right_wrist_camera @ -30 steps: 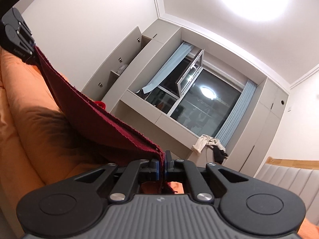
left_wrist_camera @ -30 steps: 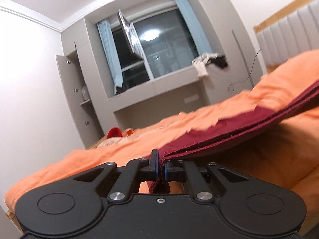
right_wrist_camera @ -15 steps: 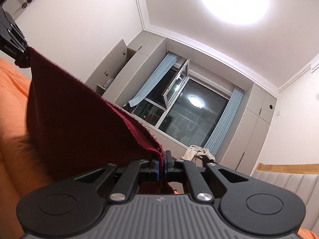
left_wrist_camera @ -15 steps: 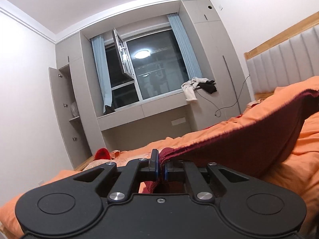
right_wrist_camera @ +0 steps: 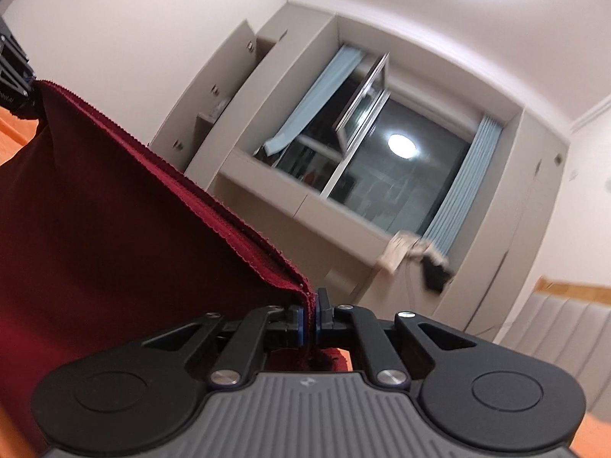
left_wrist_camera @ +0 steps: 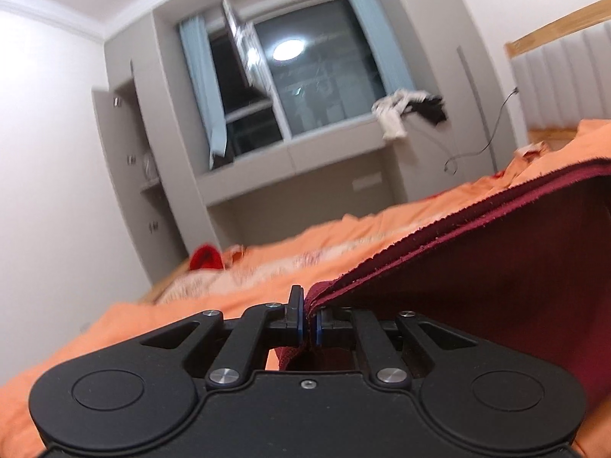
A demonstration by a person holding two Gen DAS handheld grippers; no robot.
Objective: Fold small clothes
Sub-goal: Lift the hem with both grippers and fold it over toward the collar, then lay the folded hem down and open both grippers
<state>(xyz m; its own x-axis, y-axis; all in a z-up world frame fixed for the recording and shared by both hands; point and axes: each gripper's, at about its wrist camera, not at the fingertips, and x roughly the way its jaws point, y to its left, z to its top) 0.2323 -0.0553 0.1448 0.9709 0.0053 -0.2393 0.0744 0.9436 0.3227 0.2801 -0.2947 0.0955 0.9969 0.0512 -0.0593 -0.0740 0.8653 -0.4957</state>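
From the left wrist view, the left gripper (left_wrist_camera: 308, 315) was pinching a corner of the dark red cloth (left_wrist_camera: 477, 267), whose doubled hem ran off far right over the orange bedspread (left_wrist_camera: 267, 267). A second ago it lay nearly flat; now it hung as a raised sheet.

From the right wrist view, the right gripper (right_wrist_camera: 310, 318) was pressed onto the other corner of the cloth (right_wrist_camera: 114, 229) (the far one sat at upper left), the edge stretched taut. I judged it a fold being carried over.
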